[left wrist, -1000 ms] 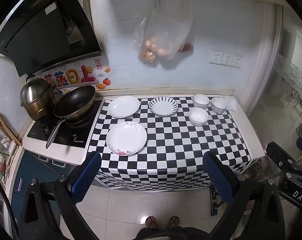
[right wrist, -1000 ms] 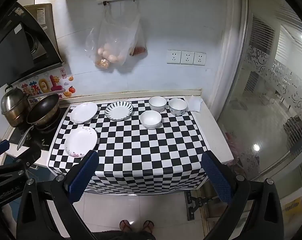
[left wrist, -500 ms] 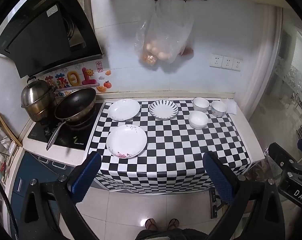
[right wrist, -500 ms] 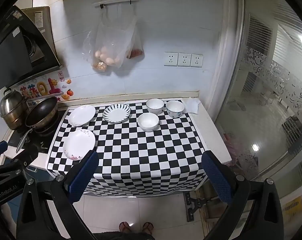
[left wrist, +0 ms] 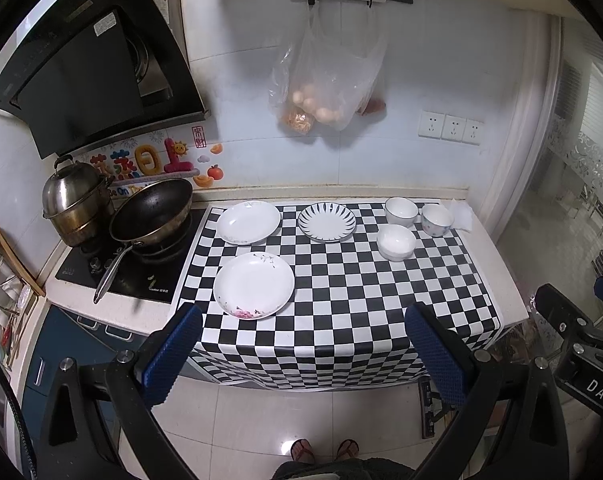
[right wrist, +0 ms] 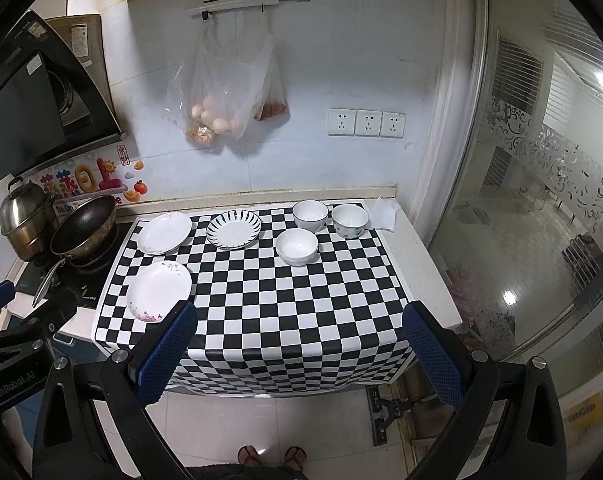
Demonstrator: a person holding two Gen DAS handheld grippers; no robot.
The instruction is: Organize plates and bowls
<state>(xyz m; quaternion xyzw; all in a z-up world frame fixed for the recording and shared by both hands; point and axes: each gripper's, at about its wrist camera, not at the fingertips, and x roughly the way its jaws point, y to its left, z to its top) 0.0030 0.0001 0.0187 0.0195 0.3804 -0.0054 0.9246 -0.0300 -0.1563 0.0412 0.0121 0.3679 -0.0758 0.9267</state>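
Hovering spread wide and empty before the checkered worktop (left wrist: 341, 292), the left tool (left wrist: 301, 344) and right tool (right wrist: 299, 340) face three round white ceramic plates (left wrist: 254, 285) at left and three small white ceramic bowls (right wrist: 297, 246) at right rear.

A checkered cloth (left wrist: 341, 300) covers the table (left wrist: 497, 256) and hangs over its front edge. On the cloth lie three plates: a flowered plate (left wrist: 253, 285) in front, a white plate (left wrist: 248, 222) behind it, a striped plate (left wrist: 327, 223) beside that. Three bowls (left wrist: 396, 241) cluster to the right. A crumpled tissue (left wrist: 461, 216) sits on the bare table.
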